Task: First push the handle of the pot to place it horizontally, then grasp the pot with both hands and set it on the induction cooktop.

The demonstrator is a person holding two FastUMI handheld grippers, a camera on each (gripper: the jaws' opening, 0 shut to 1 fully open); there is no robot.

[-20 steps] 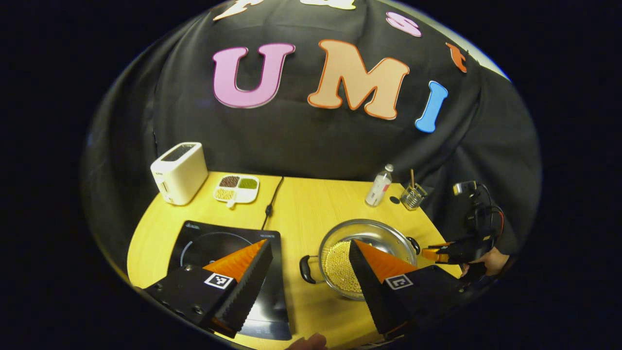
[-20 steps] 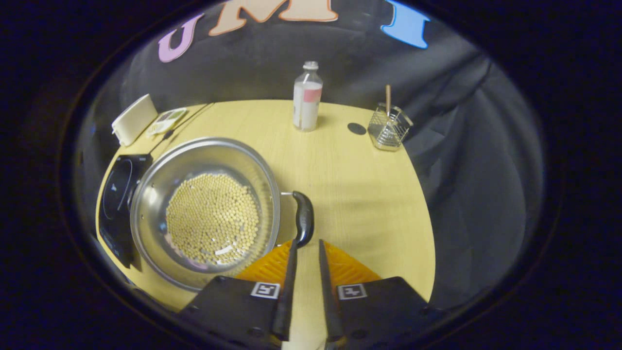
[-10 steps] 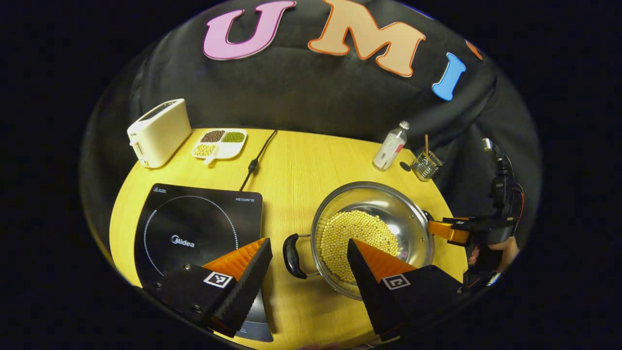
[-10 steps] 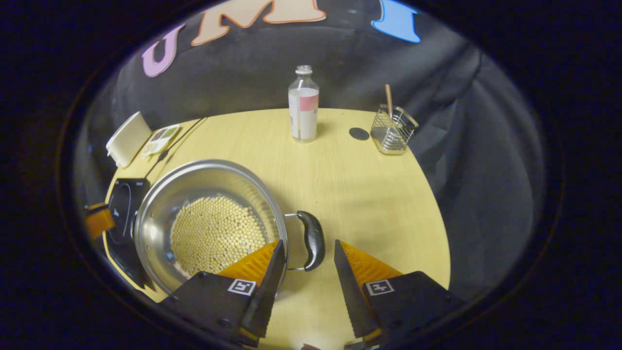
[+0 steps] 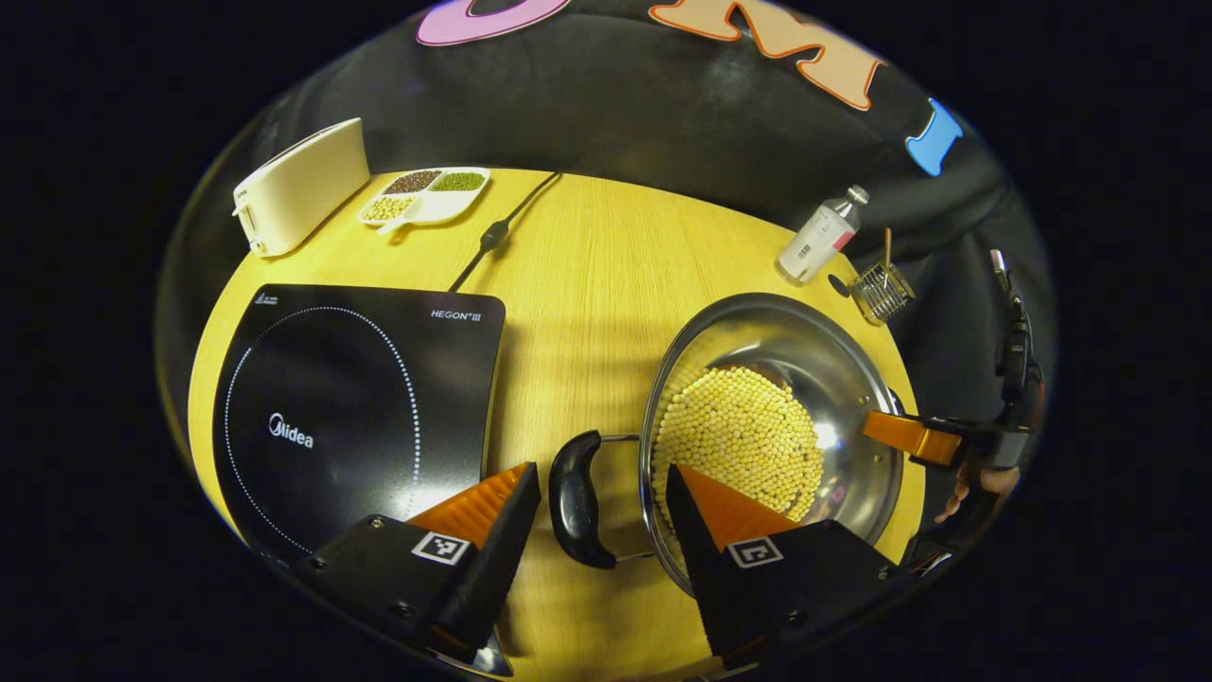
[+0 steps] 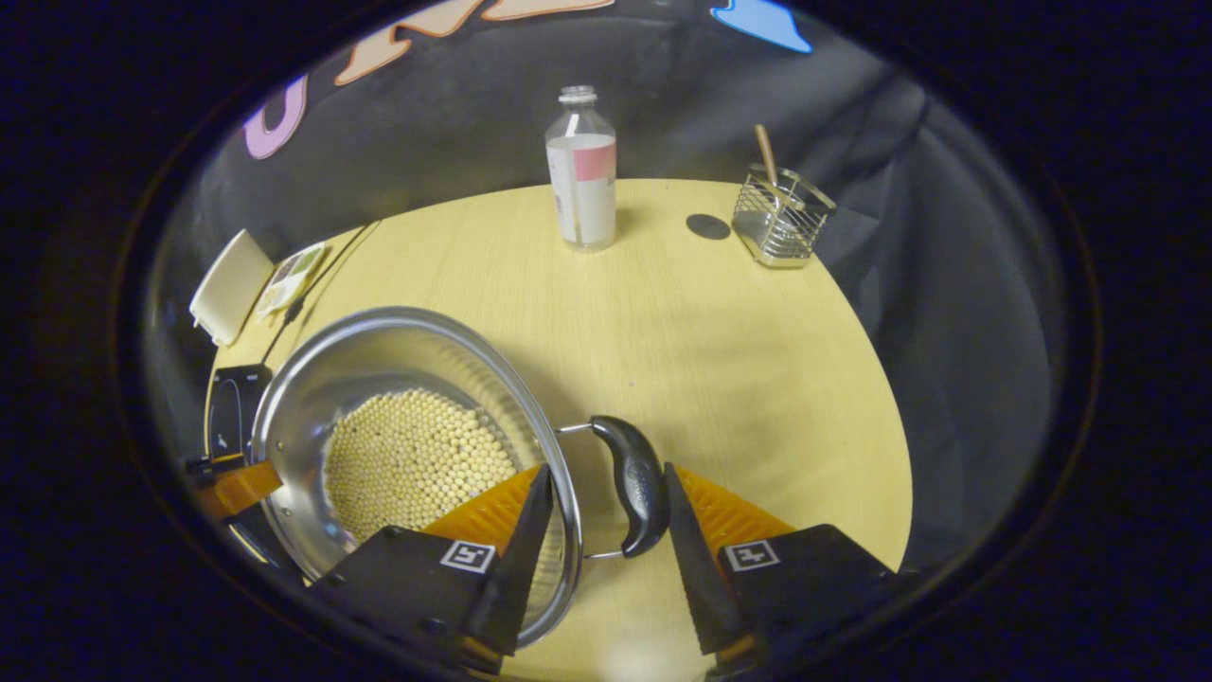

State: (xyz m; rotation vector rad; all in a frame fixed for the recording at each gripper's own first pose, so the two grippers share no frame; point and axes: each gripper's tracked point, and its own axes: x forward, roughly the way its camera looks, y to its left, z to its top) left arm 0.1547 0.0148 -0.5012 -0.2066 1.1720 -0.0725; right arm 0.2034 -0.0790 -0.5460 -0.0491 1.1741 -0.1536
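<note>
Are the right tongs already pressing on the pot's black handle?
Cannot tell. In the right gripper view the right tongs stand open around the pot handle; the right finger looks against it, but no gap or contact shows plainly.

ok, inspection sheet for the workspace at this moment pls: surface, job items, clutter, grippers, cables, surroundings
Surface: yellow wooden table, bare between the items.
Job's things: steel pot holding pale beans sits on the table, right of the induction cooktop, not on it. Its black left handle and right handle lie level.
Clutter: toaster, divided dish of beans, bottle, wire basket with a stick in it, small dark disc.
Grippers: left gripper open, fingers either side of the left handle, not pressing. Right gripper open, straddling the pot rim and right handle.
Cables: black cord runs from the cooktop toward the table's far edge.
Surroundings: black cloth wall.
</note>
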